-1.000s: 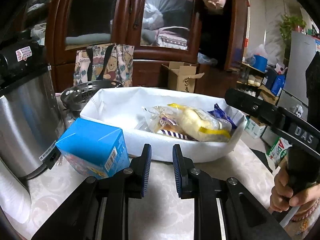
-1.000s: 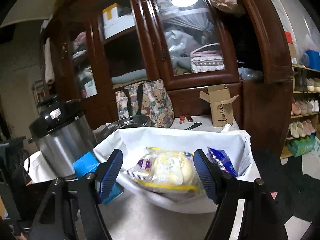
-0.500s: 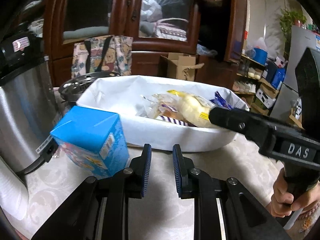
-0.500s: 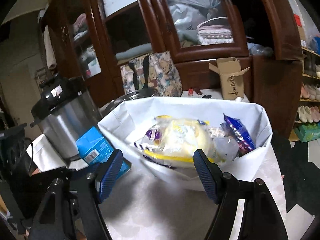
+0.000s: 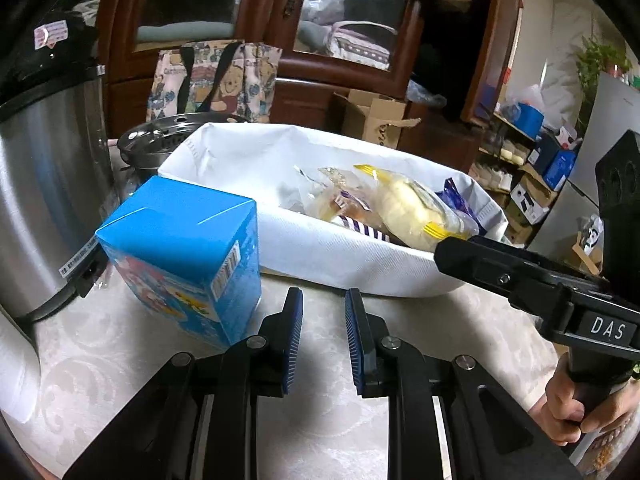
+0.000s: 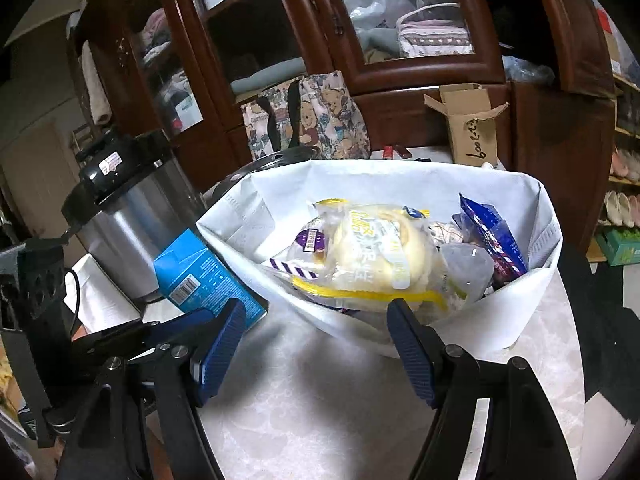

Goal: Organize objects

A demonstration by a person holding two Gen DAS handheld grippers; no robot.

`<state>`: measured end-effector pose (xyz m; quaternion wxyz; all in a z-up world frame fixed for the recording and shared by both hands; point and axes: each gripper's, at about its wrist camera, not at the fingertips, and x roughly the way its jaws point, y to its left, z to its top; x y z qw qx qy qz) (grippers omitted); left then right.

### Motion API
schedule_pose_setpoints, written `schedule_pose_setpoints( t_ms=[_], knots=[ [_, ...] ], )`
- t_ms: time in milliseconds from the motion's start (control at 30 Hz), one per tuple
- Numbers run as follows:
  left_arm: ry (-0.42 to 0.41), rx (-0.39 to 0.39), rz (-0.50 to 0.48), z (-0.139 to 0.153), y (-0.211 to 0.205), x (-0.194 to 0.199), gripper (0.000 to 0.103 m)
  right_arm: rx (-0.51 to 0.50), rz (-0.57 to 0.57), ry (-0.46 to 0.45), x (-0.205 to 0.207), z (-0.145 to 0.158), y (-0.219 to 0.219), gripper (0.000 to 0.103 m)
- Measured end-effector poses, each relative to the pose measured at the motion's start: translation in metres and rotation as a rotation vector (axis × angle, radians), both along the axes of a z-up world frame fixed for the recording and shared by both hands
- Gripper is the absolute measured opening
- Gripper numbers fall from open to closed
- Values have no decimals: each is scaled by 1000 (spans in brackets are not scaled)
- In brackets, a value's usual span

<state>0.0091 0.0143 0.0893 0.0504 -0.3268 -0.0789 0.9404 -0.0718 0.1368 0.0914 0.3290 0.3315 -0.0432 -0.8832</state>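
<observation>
Left wrist view: wrapped bread (image 5: 408,210) and snack packets already lie in the white fabric bin (image 5: 344,256); the blue carton (image 5: 188,256) waits beside it near the table's left edge. Left gripper (image 5: 323,328) nearly closed, empty; right gripper (image 6: 316,350) wide apart, empty.

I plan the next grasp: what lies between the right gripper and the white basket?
Only bare table lies between the right gripper and white basket, in the right wrist view.

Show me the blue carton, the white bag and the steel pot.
blue carton (image 5: 180,224), left wrist view, top face.
white bag (image 6: 536,292), right wrist view, right wall.
steel pot (image 5: 36,184), left wrist view, shiny side.
</observation>
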Motion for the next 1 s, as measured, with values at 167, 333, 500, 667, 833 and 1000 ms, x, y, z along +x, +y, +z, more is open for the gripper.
schedule_pose_setpoints(
  t_ms=[167,333,500,667,833,1000],
  knots=[
    [10,2,0,2,0,2,20,-6,13,13,6,2,-3,72],
    [163,37,-28,20,0,23,24,-16,24,72,15,9,-4,72],
    [172,-5,-4,19,1,22,47,-57,22,110,19,17,2,72],
    [122,-43,56,14,0,13,47,-40,13,80,14,14,0,72],
    [161,-53,51,19,-4,20,34,-38,27,89,17,15,-2,72],
    [173,-18,36,27,-16,23,25,-45,41,71,16,13,-5,72]
  ],
)
